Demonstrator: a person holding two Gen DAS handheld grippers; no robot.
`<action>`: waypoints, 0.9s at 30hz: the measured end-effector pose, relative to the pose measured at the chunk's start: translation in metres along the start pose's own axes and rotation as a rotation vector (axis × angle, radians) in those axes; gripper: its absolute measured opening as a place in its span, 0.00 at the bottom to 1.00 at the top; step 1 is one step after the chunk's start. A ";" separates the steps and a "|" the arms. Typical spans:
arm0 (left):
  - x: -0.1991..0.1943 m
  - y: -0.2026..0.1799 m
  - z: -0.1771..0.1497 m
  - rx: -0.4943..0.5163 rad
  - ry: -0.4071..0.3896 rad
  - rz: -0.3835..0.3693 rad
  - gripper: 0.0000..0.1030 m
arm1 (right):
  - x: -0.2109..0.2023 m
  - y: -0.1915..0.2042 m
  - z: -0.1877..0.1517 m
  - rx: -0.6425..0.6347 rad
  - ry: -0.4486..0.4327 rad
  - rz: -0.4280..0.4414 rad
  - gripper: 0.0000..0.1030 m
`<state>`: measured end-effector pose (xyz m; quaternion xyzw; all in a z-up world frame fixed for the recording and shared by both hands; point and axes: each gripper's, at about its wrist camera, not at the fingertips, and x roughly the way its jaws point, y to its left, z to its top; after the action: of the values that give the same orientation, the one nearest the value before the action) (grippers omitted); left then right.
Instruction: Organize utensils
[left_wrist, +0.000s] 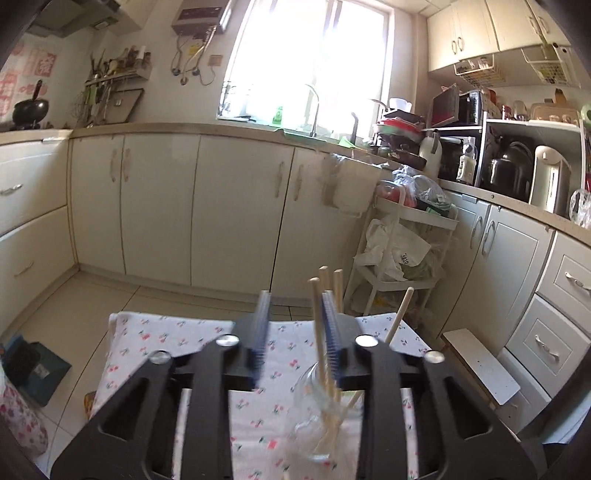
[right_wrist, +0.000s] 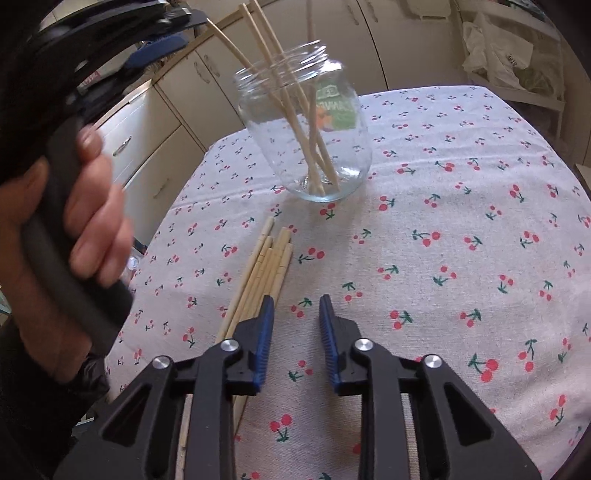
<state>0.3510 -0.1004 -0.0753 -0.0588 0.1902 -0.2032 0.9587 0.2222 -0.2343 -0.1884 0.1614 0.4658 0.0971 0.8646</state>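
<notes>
A clear glass jar (right_wrist: 306, 129) stands on the cherry-print tablecloth (right_wrist: 443, 221) with several wooden chopsticks (right_wrist: 291, 96) leaning in it. More chopsticks (right_wrist: 266, 266) lie in a bundle on the cloth in front of the jar. My right gripper (right_wrist: 297, 301) hovers open just right of that bundle, nothing between its pads. My left gripper (left_wrist: 295, 295) is open above the jar (left_wrist: 325, 417); one standing chopstick (left_wrist: 318, 317) rises in the gap close to the right pad, not pinched. A hand (right_wrist: 92, 221) holds the left gripper's handle at upper left in the right wrist view.
Cream kitchen cabinets (left_wrist: 159, 206) run behind the table. A white trolley (left_wrist: 402, 236) with bags stands past the table's far right corner, and a white board (left_wrist: 480, 365) leans by the drawers. A dark blue box (left_wrist: 33, 369) sits on the floor at the left.
</notes>
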 end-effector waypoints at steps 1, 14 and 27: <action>-0.004 0.004 0.000 -0.011 0.002 -0.005 0.32 | 0.001 0.003 0.001 -0.011 0.003 -0.005 0.22; -0.020 0.059 -0.028 -0.181 0.227 0.009 0.51 | 0.019 0.036 0.013 -0.217 0.075 -0.161 0.19; 0.005 0.042 -0.106 -0.044 0.628 0.047 0.51 | 0.003 0.009 0.009 -0.296 0.095 -0.207 0.06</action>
<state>0.3299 -0.0677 -0.1825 -0.0095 0.4827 -0.1849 0.8560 0.2313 -0.2262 -0.1831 -0.0210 0.5007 0.0826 0.8614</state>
